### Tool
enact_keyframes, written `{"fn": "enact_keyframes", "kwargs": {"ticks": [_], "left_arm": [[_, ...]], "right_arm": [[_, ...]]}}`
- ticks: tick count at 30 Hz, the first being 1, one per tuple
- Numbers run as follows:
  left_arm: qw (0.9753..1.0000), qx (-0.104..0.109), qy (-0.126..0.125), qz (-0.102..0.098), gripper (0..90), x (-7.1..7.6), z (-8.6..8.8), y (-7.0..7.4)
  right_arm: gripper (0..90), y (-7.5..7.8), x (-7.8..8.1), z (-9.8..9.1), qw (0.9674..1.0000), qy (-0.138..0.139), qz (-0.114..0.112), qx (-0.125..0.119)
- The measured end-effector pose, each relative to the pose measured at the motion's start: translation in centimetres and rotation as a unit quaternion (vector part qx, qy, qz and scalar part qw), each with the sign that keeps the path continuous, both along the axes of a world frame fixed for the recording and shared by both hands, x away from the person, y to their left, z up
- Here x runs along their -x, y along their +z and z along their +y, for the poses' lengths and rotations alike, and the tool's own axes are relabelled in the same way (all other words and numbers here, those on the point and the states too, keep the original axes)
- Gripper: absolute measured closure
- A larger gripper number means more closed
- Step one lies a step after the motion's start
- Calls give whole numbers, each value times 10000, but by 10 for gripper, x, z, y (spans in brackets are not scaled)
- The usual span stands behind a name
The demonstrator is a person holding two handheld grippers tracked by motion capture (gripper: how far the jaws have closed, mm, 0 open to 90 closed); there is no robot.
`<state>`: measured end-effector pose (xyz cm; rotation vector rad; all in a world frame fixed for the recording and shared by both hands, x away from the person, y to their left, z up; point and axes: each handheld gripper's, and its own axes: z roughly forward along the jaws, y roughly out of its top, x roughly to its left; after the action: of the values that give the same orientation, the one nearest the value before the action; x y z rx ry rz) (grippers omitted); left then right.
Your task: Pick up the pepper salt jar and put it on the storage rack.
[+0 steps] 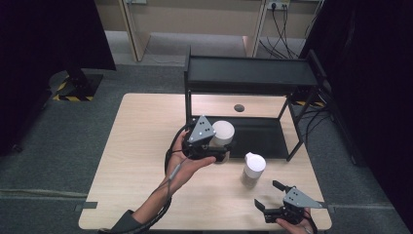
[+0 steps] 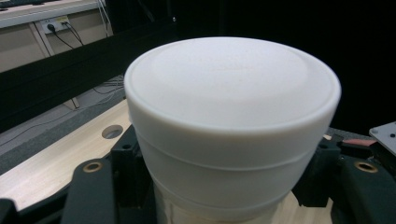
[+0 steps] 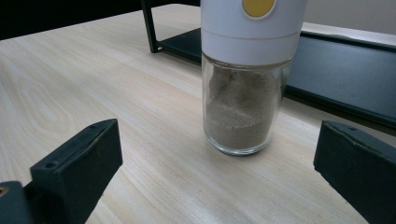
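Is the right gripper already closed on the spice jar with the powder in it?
No: in the right gripper view the right gripper stands wide open, short of the spice jar.

no readable text, label, brand, number or sign on any surface, jar lids plain white

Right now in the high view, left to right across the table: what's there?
Left gripper holding a white-lidded jar → second jar with white cap, standing on the table → right gripper, open, at the near right corner.
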<state>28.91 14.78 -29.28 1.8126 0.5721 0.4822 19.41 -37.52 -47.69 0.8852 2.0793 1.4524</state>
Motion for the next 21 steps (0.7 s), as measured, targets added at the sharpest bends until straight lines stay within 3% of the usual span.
{"fn": "enact_keyframes", "kwargs": {"ticks": [14,21], "left_arm": [[9999,-37,90,-101,346,-8,-1,45],[9999,81,120,-53,345,-13,1,67]], "right_arm": [[16,0,0,-1,10000,-6,8,-14],[16,0,0,-1,10000,2,3,-13]]}}
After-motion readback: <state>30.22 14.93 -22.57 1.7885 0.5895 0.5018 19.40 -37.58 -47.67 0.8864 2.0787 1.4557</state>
